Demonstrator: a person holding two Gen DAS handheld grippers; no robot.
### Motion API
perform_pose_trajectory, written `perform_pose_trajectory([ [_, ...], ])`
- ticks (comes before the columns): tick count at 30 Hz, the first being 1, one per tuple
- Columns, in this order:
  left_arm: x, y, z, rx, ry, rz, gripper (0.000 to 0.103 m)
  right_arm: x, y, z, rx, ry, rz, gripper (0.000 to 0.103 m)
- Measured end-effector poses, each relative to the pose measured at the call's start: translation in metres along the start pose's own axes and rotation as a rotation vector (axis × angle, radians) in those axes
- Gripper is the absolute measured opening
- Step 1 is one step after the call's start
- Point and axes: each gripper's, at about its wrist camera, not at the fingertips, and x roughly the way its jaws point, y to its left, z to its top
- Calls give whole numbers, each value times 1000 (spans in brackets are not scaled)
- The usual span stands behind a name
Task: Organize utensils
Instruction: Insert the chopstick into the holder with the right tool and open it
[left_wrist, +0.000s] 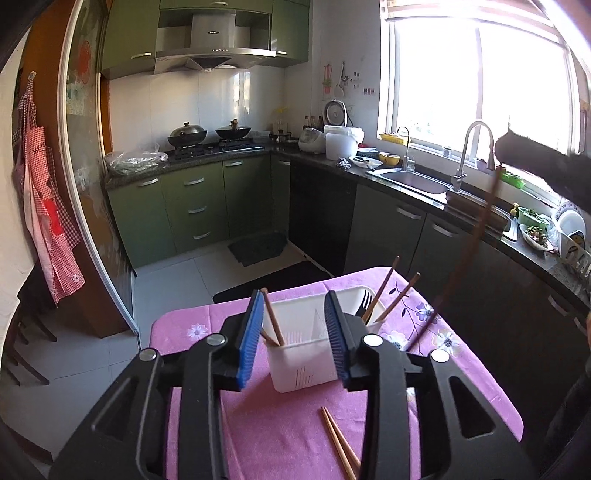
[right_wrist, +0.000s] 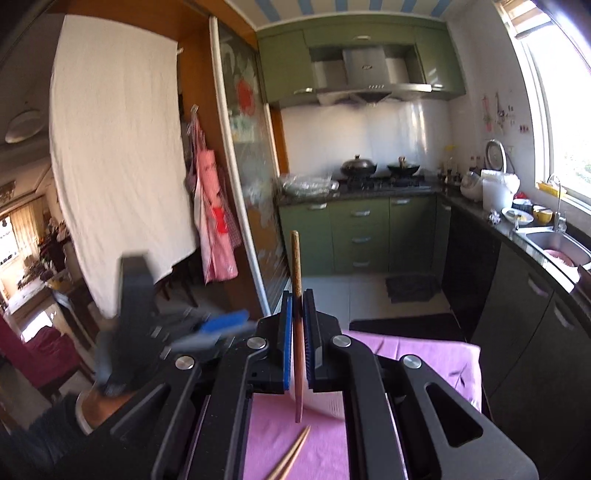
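Note:
A white utensil holder (left_wrist: 295, 373) stands on the pink flowered tablecloth (left_wrist: 184, 332). My left gripper (left_wrist: 294, 295) hangs open just above its near side, nothing pressed between the blue pads. One brown chopstick (left_wrist: 272, 317) leans in the holder's left compartment beside the left pad. Two chopsticks (left_wrist: 384, 291) and a black fork (left_wrist: 365, 301) stand in the right compartment. My right gripper (right_wrist: 297, 295) is shut on an upright brown chopstick (right_wrist: 296, 258), raised above the table; in the left wrist view this chopstick (left_wrist: 476, 236) is a blurred streak. A pair of chopsticks (left_wrist: 340, 443) lies on the cloth.
The table sits in a kitchen with green cabinets (left_wrist: 192, 206), a stove with two woks (left_wrist: 207, 134) and a sink (left_wrist: 413, 181) under a bright window. An apron (left_wrist: 48, 206) hangs at the left. A dark mat (left_wrist: 258, 247) lies on the tiled floor.

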Motion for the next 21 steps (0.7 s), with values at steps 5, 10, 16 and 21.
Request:
perform_pose_trajectory([
  [5, -23, 0, -35, 6, 47, -18, 36, 36, -7, 33, -1, -30, -105, 6],
  [10, -31, 0, -80, 5, 115, -34, 41, 89, -24, 18, 6, 61, -174, 7],
  [16, -20, -8, -119, 8, 222, -69, 42, 132, -40, -25, 19, 179, -186, 7],
  [21, -5, -15, -129, -3, 283, -107, 42, 137, -40, -38, 18, 202, -158, 8],
])
